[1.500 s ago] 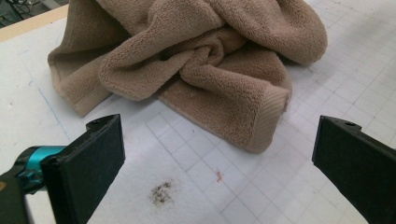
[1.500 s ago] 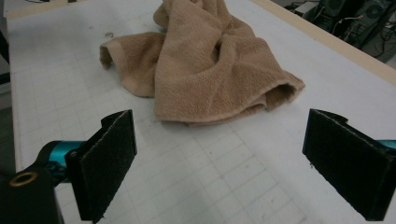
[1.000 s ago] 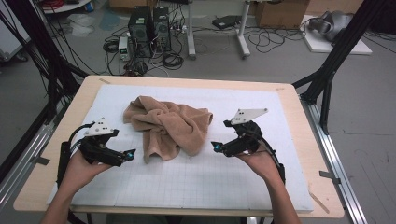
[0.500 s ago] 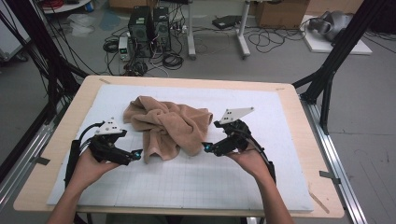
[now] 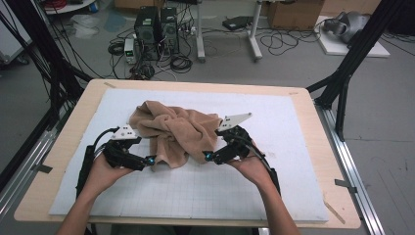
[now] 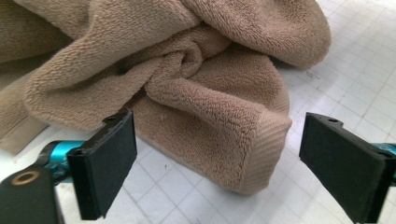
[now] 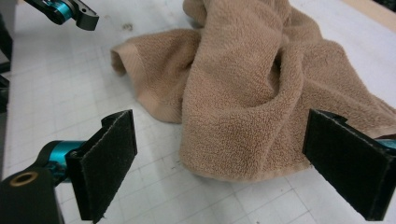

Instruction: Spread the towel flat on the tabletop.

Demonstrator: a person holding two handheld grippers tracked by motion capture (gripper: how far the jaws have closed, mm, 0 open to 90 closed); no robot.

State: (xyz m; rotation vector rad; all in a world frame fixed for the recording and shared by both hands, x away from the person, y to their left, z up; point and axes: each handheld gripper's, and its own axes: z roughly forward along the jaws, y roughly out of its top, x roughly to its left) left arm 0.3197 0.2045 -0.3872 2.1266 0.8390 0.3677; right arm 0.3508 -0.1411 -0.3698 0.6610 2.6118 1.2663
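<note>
Both grippers, left (image 5: 152,160) and right (image 5: 207,156), had closed in on the towel (image 5: 173,129), the left jaws narrowing slightly, both pairs wide and gripping nothing yet.

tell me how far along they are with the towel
Nothing looks done yet: the tan towel lies crumpled and twisted on the white mat. In hand is the approach: the left claw has a hemmed corner between its jaws, which have just been closing but do not yet touch it; the right claw stands open around the towel's near edge. Gripping, and whatever follows, such as spreading it out, is left.
</note>
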